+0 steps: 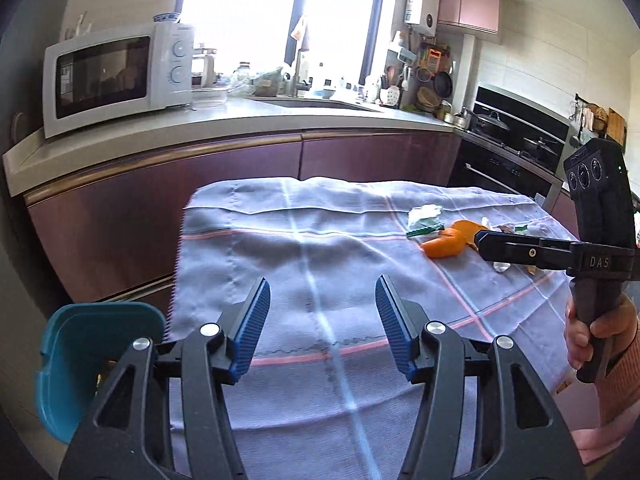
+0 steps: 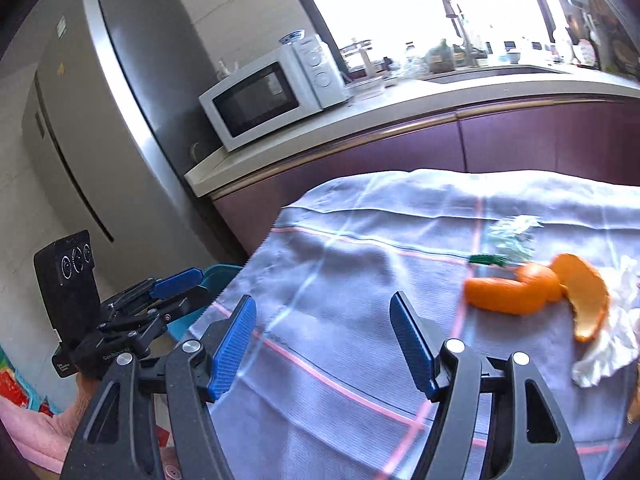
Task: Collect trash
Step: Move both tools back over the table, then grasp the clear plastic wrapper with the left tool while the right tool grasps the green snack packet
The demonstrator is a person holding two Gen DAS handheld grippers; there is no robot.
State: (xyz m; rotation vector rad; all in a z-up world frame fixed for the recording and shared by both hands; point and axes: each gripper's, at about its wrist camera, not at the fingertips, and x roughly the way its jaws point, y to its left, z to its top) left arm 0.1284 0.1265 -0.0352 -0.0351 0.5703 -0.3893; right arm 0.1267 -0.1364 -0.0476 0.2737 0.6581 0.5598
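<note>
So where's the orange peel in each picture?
Left wrist view: the orange peel lies right of middle on the cloth, just in front of the right gripper's tips.
Right wrist view: the orange peel lies at the right, on the cloth, ahead of the open pads.
Shared landmark: the white microwave on the counter behind the table.

- 2 black handheld grippers with blue ribbed pads: left gripper [image 1: 322,320], right gripper [image 2: 322,344]
- 2 curled orange peel pieces [image 2: 516,292], touching
- 1 crumpled white tissue [image 2: 608,344]
- 1 clear plastic wrapper with green strip [image 2: 510,238]
- 1 teal plastic bin [image 1: 80,360]
- 1 checked pale blue cloth [image 1: 300,260] on the bench
- 1 white microwave [image 1: 116,76]
- 1 grey fridge [image 2: 120,120]
</note>
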